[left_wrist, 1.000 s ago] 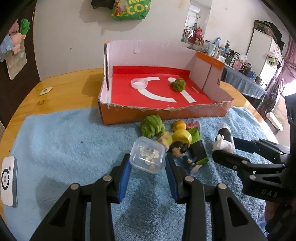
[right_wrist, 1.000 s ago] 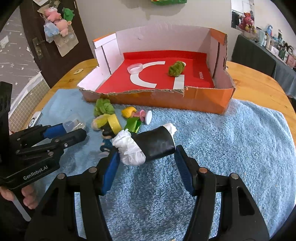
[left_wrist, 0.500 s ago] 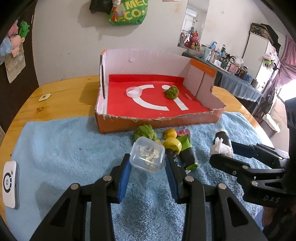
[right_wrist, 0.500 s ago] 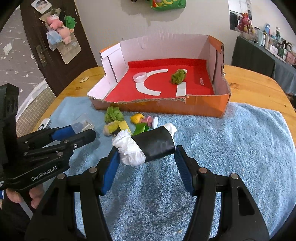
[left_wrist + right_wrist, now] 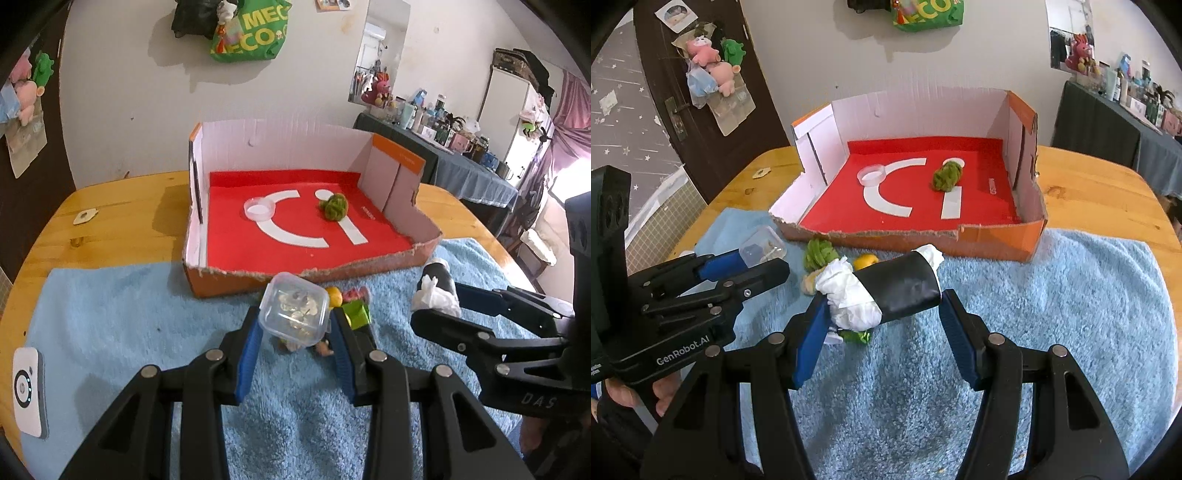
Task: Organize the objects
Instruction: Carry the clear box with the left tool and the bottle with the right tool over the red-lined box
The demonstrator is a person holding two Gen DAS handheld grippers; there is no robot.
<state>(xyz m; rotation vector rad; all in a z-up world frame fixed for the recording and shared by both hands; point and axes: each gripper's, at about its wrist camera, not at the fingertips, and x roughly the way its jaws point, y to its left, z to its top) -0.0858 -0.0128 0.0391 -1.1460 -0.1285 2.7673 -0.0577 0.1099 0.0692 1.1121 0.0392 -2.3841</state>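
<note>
My left gripper (image 5: 295,332) is shut on a small clear plastic box (image 5: 294,313) with shiny bits inside, held above the blue towel (image 5: 129,325). My right gripper (image 5: 882,314) is shut on a black roll stuffed with white paper (image 5: 886,291), also off the towel. Beyond both stands an open cardboard box (image 5: 229,275) with a red floor; a clear round lid (image 5: 258,209) and a green yarn ball (image 5: 333,206) lie in it. Small toys (image 5: 356,308) and another green yarn ball (image 5: 820,253) lie on the towel before the box.
A round wooden table (image 5: 110,214) carries the towel. A white device (image 5: 27,391) lies at the towel's left edge, and a small wooden chip (image 5: 85,216) farther back. A dark door (image 5: 701,92) is at left, a cluttered counter (image 5: 443,147) at right.
Both grippers have risen with their loads; the cardboard box and the toys sit lower in both views. The grips have not altered.
</note>
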